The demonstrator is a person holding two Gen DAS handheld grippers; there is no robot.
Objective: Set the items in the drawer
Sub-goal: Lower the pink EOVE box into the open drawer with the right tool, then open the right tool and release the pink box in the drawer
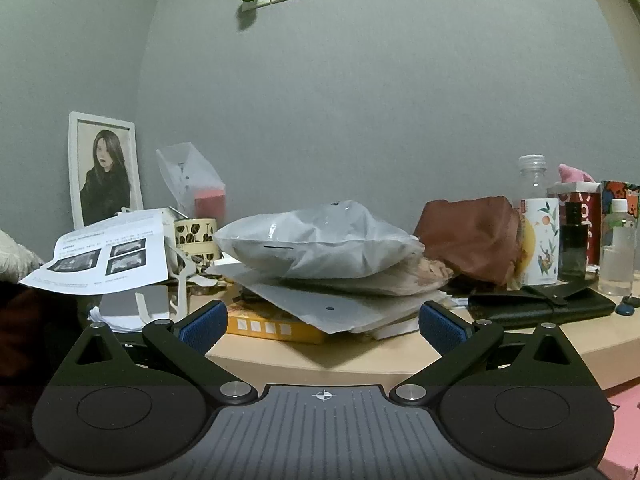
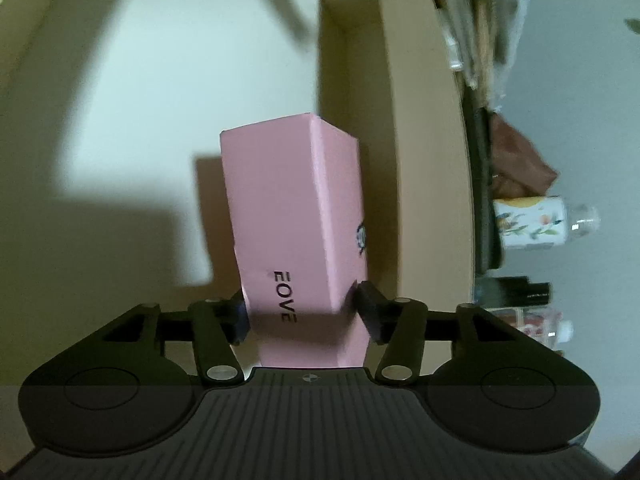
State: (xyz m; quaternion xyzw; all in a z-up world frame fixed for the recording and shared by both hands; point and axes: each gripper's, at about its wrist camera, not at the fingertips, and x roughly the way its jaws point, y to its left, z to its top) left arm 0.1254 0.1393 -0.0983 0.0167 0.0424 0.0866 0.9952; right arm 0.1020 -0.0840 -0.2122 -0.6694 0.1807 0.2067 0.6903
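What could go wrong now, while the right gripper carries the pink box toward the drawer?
1. The right gripper holds the pink box only near one end, so the long free part might tilt or slip out.
2. The box is close to the wooden edge of the tabletop and could knock against it.
3. The left gripper, open, faces a leaning pile of bags; a bump may topple it.

Light wood tabletop [image 1: 372, 356], curved front edge. On it: orange box [image 1: 272, 330] under stack of grey mailer bags [image 1: 320, 240], black wallet [image 1: 540, 306] at right, bottles [image 1: 540, 236] behind, printed sheet [image 1: 108, 256] w/ leaf-pattern mug [image 1: 196, 236] at left
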